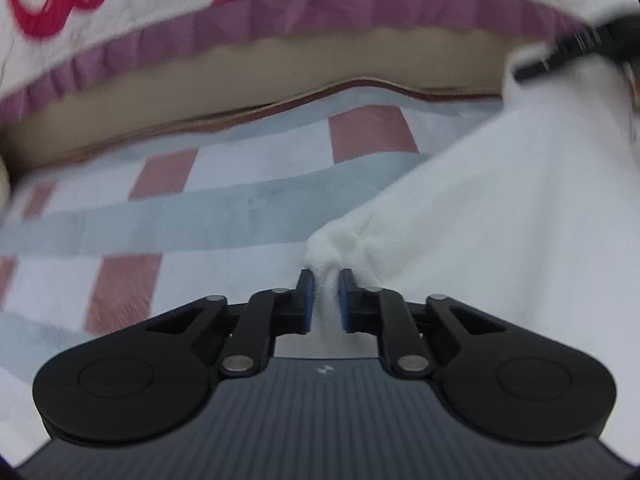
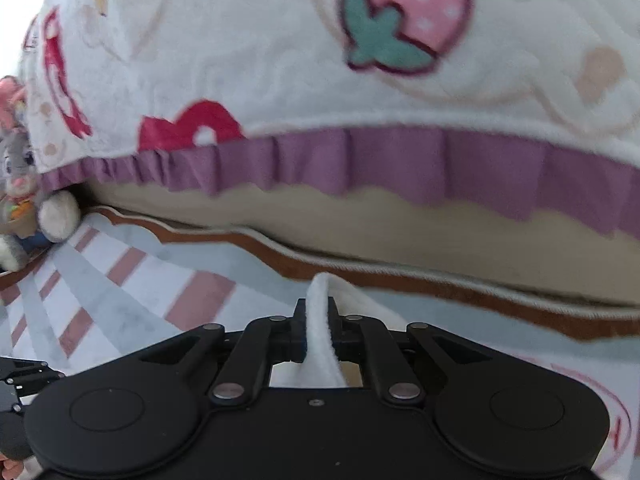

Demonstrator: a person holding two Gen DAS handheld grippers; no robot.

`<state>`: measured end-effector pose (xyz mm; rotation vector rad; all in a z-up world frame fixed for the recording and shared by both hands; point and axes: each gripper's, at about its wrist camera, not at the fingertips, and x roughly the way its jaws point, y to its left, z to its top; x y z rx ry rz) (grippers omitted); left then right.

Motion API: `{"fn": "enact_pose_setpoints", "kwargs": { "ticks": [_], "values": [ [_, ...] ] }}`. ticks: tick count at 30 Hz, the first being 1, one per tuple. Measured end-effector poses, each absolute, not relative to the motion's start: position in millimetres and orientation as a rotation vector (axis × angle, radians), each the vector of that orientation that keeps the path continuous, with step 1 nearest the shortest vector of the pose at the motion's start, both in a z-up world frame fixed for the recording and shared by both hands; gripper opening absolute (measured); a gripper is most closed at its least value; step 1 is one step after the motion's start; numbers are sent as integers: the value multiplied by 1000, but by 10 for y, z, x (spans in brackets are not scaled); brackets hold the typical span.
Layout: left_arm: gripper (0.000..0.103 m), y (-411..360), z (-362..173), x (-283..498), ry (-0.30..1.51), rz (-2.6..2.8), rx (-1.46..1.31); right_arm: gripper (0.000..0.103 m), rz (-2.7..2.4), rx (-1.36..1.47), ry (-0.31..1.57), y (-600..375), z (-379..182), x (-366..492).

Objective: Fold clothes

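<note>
A white fleecy garment (image 1: 500, 216) is spread over the right half of the left wrist view, lying on a checked sheet. A bunched corner of it is pinched between the blue pads of the left tool (image 1: 326, 300), low in the middle of that frame; the jaws are closed on the cloth. In the right wrist view another edge of the same white garment (image 2: 320, 320) is clamped upright in the right tool (image 2: 318, 328), at lower centre. The right tool (image 1: 580, 46) can also be seen at the upper right of the left wrist view, gripping the cloth's far end.

The grasping step is judged complete: two points of one edge are held. The next move would call for both tools to be lifted and carried together, so that the edge is laid evenly over the rest.

The sheet (image 1: 248, 208) is striped grey-blue with pink squares. Beyond it a strawberry-print blanket (image 2: 280, 48) with a purple frill (image 2: 400, 160) hangs over a beige mattress edge (image 2: 360, 224). A plush rabbit (image 2: 24, 176) sits at the far left.
</note>
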<state>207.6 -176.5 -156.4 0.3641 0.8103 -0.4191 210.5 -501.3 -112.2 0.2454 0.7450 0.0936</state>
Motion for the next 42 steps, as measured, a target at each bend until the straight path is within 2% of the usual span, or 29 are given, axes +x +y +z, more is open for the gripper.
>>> {"fn": "enact_pose_setpoints", "kwargs": {
  "ticks": [3, 6, 7, 8, 9, 12, 13, 16, 19, 21, 24, 27, 29, 33, 35, 38, 42],
  "values": [
    [11, -1812, -1581, 2070, 798, -374, 376, 16, 45, 110, 822, -4926, -1237, 2236],
    [12, -1850, -1583, 2034, 788, -332, 371, 19, 27, -68, 883, -4743, -1274, 2241],
    [14, -1844, -1580, 2021, 783, -322, 364, 21, -6, -141, 861, -4648, -1206, 2192],
    [15, -1801, -1560, 2011, 773, -312, 329, 34, -53, -223, 812, -4530, -1111, 2118],
    [16, -1739, -1531, 2003, 760, -302, 278, 39, -93, -303, 745, -4397, -999, 2024],
    [16, -1421, -1364, 1893, 658, -245, 85, 41, -141, -422, 607, -4038, -714, 1790],
    [16, -1322, -1315, 1865, 655, -216, 54, 45, -149, -412, 578, -3953, -637, 1712],
    [16, -927, -1174, 1669, 665, -189, -36, 49, -159, -288, 542, -3802, -471, 1484],
    [24, -576, -1074, 1368, 654, -162, -33, 49, 29, 18, 650, -3629, -524, 1165],
    [29, -307, -1089, 1165, 687, -94, -5, 49, 184, 83, 728, -3366, -706, 944],
    [41, 157, -1136, 855, 808, -54, -79, 49, 297, 23, 759, -2955, -990, 643],
    [50, 459, -1101, 502, 804, -23, -56, 48, 344, -41, 799, -2670, -1214, 462],
    [63, 645, -1120, 411, 793, 79, -16, 48, 354, -67, 838, -2539, -1297, 380],
    [63, 1323, -1284, 488, 808, 304, -319, 50, 346, -231, 826, -2269, -1418, 158],
    [63, 1557, -1367, 506, 787, 392, -440, 49, 341, -283, 785, -2193, -1396, 33],
    [64, 1663, -1425, 566, 727, 435, -433, 52, 363, -189, 676, -2281, -1173, -173],
    [65, 1645, -1602, 758, 748, 460, -323, 53, 264, -38, 758, -2464, -1201, -226]
  ]
}}
